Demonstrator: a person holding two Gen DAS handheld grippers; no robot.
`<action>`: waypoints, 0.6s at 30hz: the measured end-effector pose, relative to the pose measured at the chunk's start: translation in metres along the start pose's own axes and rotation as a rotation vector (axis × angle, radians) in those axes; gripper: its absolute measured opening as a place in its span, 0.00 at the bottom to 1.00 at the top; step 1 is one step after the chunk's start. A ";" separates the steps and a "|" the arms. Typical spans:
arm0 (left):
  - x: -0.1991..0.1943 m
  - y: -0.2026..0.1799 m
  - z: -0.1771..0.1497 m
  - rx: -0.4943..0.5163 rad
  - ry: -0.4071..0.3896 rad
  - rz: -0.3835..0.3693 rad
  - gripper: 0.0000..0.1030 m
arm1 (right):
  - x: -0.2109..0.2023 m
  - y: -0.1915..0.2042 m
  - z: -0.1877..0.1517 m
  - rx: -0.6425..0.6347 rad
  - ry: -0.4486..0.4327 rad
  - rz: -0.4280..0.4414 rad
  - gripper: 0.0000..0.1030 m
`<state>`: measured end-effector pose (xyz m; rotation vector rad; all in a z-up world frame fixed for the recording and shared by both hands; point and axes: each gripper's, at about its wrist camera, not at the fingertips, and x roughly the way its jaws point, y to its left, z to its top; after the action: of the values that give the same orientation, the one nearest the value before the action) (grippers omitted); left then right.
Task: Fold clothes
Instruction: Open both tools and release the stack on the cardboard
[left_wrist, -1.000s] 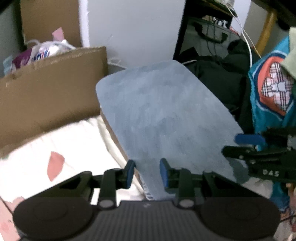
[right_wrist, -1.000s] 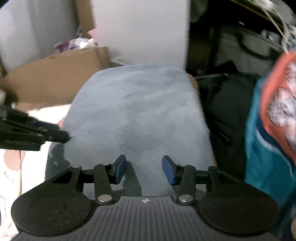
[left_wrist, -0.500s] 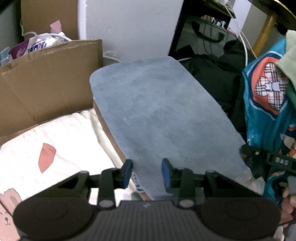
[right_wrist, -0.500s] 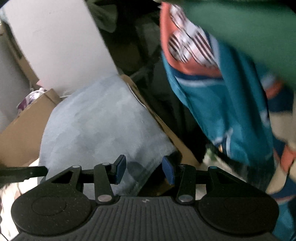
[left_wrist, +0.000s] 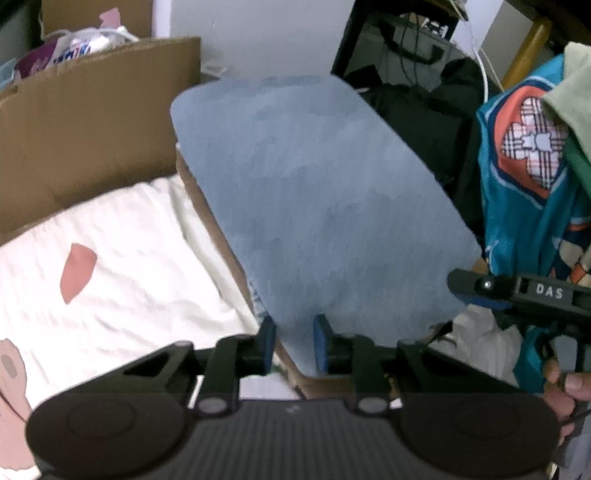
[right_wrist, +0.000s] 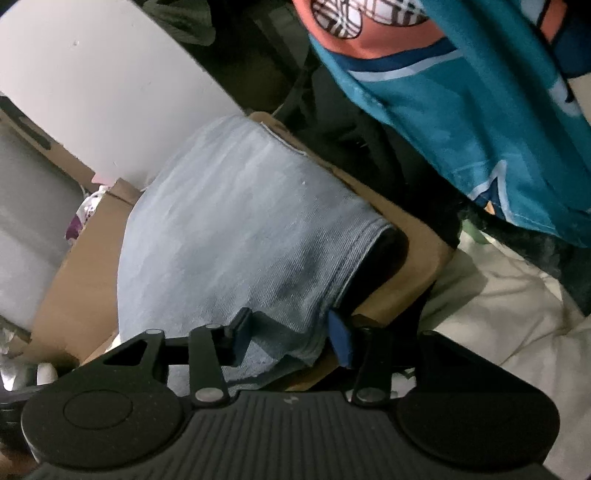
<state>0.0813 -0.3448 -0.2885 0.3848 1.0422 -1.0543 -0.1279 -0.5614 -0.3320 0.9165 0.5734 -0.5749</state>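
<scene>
Folded blue denim jeans (left_wrist: 317, 206), soft and round-cornered, lie over a brown cardboard box (right_wrist: 410, 240). Both jaws have just been closing: the left hand-held gripper (left_wrist: 293, 345) pinches the near edge, the right hand-held gripper (right_wrist: 291, 334) its stitched hem corner. Only the right view shows twill weave; only the left shows the white patterned sheet (left_wrist: 122, 258).

Pale, faded blue denim on the folded jeans (left_wrist: 317, 206), with a lighter stitched hem. Plain brown on the cardboard box (left_wrist: 85, 125). White on the bedsheet (left_wrist: 122, 266), scattered with salmon-pink shapes. Teal on the hanging shirt (left_wrist: 524, 206), with an orange patch framing a white, red and black plaid motif, edged in light blue. Black on the left gripper (left_wrist: 293, 347) and right gripper (right_wrist: 291, 338), with blue pads.
</scene>
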 end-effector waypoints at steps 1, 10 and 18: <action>-0.001 -0.001 -0.001 0.004 0.003 -0.002 0.17 | 0.000 0.001 0.000 -0.016 0.008 -0.002 0.24; -0.029 -0.001 0.003 0.023 0.011 -0.009 0.11 | -0.019 0.014 0.005 -0.079 0.040 -0.045 0.23; -0.053 0.003 0.009 0.004 0.032 0.028 0.46 | -0.037 0.035 0.015 -0.061 0.052 -0.118 0.45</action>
<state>0.0827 -0.3218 -0.2400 0.4192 1.0606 -1.0285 -0.1278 -0.5498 -0.2801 0.8456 0.6922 -0.6374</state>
